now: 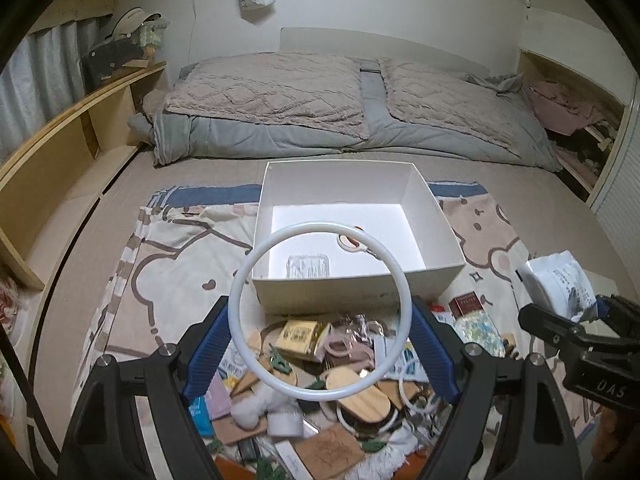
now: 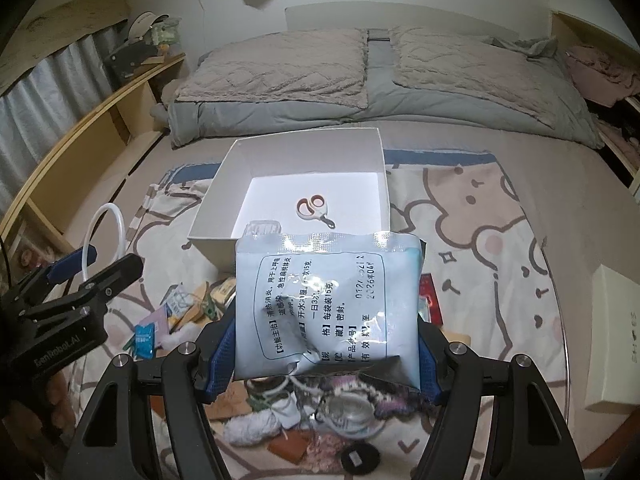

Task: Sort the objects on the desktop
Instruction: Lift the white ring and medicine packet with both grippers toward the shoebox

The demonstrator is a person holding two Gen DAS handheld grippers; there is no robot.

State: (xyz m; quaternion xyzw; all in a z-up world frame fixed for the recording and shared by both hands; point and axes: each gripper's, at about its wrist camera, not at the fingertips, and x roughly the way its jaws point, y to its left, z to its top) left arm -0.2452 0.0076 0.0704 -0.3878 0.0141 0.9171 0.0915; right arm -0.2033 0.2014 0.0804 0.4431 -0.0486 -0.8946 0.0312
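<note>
My left gripper [image 1: 320,344] is shut on a large white ring [image 1: 244,280], which stands upright between its blue pads, above the clutter pile [image 1: 320,364] and just short of the white box [image 1: 360,284]. My right gripper [image 2: 326,352] is shut on a pale blue printed packet [image 2: 328,300], held up in front of the same white box [image 2: 212,232]. Inside the box lie small orange-and-white scissors [image 2: 313,208] and a clear blister pack [image 2: 262,227]. The left gripper with the ring [image 2: 108,236] shows at the left of the right wrist view, the right gripper with the packet [image 1: 560,284] at the right of the left wrist view.
The box and clutter rest on a cartoon-print blanket [image 1: 176,272] spread over a bed, with grey-pink pillows [image 1: 280,92] behind. A wooden shelf [image 1: 64,148] runs along the left. A cream box lid [image 2: 612,340] lies at the right edge.
</note>
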